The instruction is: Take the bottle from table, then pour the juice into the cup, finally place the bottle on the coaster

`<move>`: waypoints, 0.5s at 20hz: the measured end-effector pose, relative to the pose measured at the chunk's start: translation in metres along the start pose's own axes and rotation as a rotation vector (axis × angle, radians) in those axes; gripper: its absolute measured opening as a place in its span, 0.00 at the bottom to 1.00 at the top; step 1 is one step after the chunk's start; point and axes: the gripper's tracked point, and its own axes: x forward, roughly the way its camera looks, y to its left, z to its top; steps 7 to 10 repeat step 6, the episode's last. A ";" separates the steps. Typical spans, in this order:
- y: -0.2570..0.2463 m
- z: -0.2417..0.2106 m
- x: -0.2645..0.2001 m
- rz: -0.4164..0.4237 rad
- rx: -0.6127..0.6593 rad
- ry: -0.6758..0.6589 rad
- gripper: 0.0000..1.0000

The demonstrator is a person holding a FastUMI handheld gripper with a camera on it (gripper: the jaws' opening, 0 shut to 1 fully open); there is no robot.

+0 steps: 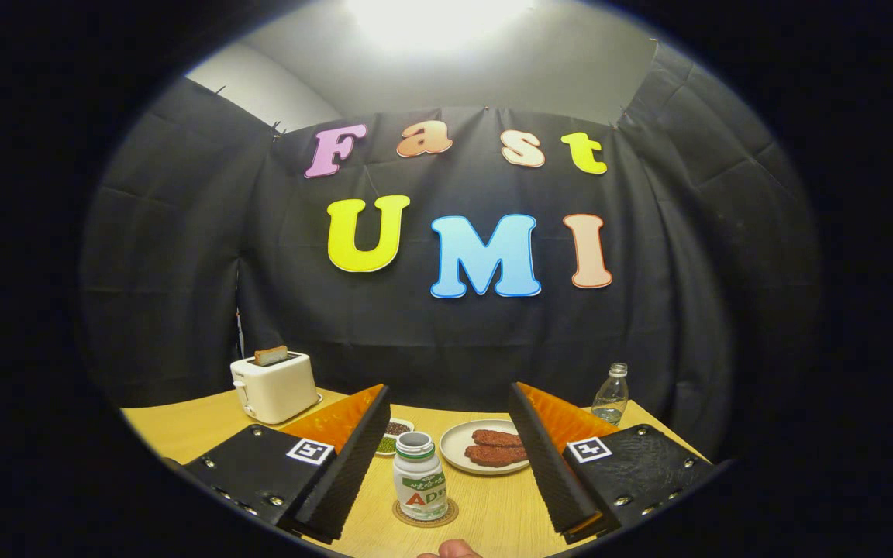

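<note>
Standing upright on one round coaster [425, 517], one white bottle [419, 477] with a green and red label, uncapped; label not read off. Position: between the spread fingers of the tongs [446, 496], which gape wide and touch nothing. Beyond on the wooden worktop [183, 430]: one plate [458, 449] with two brown patties, one toaster [274, 386], one clear bottle [611, 394], one small dish [394, 436].

A staged recording booth: black cloth wall [446, 333] behind a wooden table [183, 434] holding a toaster [274, 386].
</note>
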 end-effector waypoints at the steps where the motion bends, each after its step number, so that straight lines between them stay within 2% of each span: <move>1: -0.001 0.003 -0.002 -0.003 -0.003 0.000 0.94; 10: -0.003 0.008 -0.007 -0.007 -0.003 -0.005 0.94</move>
